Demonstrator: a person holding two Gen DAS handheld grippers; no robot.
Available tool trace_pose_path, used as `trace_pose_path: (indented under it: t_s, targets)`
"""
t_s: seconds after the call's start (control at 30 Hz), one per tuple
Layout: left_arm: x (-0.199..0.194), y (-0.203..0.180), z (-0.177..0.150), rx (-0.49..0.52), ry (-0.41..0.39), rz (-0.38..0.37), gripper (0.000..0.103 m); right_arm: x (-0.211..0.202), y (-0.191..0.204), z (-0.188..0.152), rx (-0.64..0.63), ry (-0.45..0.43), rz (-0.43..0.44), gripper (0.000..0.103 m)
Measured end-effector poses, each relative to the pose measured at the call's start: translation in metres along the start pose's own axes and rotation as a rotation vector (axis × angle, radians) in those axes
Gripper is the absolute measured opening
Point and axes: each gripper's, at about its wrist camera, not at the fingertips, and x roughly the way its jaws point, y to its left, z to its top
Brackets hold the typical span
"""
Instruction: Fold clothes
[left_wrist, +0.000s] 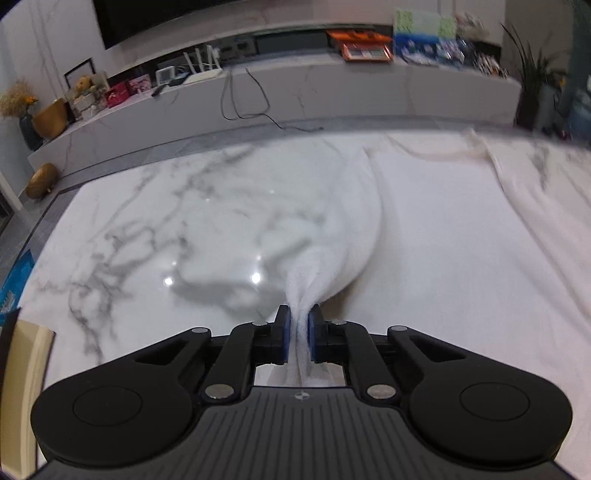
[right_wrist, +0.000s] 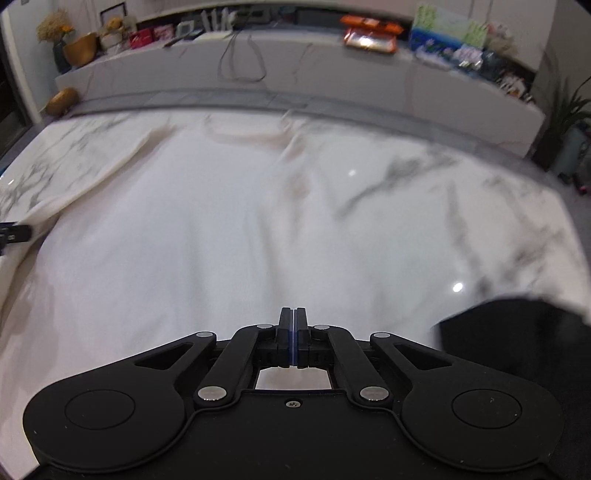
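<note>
White fabric of a garment (left_wrist: 424, 229) is being shown spread across a glossy marble tabletop (left_wrist: 140, 221), most of it lying flat, with what looks like a neckline at the far edge, though blur is making that uncertain. One corner of it is being pinched and lifted by the left gripper (left_wrist: 299, 334), the blue pads being pressed narrow onto a bunched ridge of cloth that is being pulled up into a fan. The right gripper (right_wrist: 293, 336) is being held with its pads fully together; no cloth is being seen between them in its own view, so whether a thin hem is being caught there cannot be told. Progress is being judged as early: the garment is being laid out, no finished fold is being seen, and the folds themselves are judged to be remaining. A dark piece of cloth (right_wrist: 517, 343) is being seen at the near right of the table, unfolded as far as can be told. Ceiling lights are being reflected in the polished stone. Beyond the table a long marble ledge (left_wrist: 332, 85) is being crowded with boxes, a router, a trailing black cable (left_wrist: 243, 99) and a gold vase (left_wrist: 50, 118), with a potted plant (left_wrist: 532, 81) at the right end.
</note>
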Motion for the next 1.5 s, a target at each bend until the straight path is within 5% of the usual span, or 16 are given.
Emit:
trace_pose_path:
  t_s: [0.13,0.23,0.37,0.57,0.87,0.93,0.97,1.0,1.2,1.5]
  targets:
    - [0.006,0.020,0.023,-0.017,-0.018,0.048,0.008,-0.005,-0.032,0.028,0.058,-0.029,-0.043,0.000]
    - [0.018,0.038,0.036,-0.069,-0.004,0.068,0.008,-0.004,-0.033,0.028,0.065,-0.009,0.024,0.003]
    - [0.038,0.059,0.048,-0.132,0.032,0.095,0.008,0.010,-0.001,0.002,0.041,0.044,0.106,0.023]
    - [0.052,0.067,0.045,-0.135,0.064,0.118,0.008,0.032,0.045,-0.032,-0.002,0.107,0.157,0.026]
    - [0.056,0.066,0.031,-0.139,0.088,0.116,0.008,0.018,0.069,-0.036,-0.069,0.106,0.157,0.026]
    - [0.054,0.067,0.030,-0.153,0.095,0.116,0.008,0.020,0.076,-0.039,-0.097,0.117,0.143,0.023]
    - [0.054,0.067,0.030,-0.153,0.096,0.117,0.008,0.020,0.076,-0.039,-0.105,0.116,0.139,0.006]
    - [0.052,0.066,0.030,-0.146,0.095,0.120,0.008,0.020,0.076,-0.039,-0.113,0.112,0.128,0.000]
    - [0.044,0.062,0.033,-0.121,0.077,0.139,0.008,0.007,0.051,-0.020,-0.099,0.081,0.054,0.000]
    - [0.060,0.077,0.041,-0.165,0.087,0.148,0.008,0.012,-0.060,0.048,0.020,-0.003,-0.259,0.000]
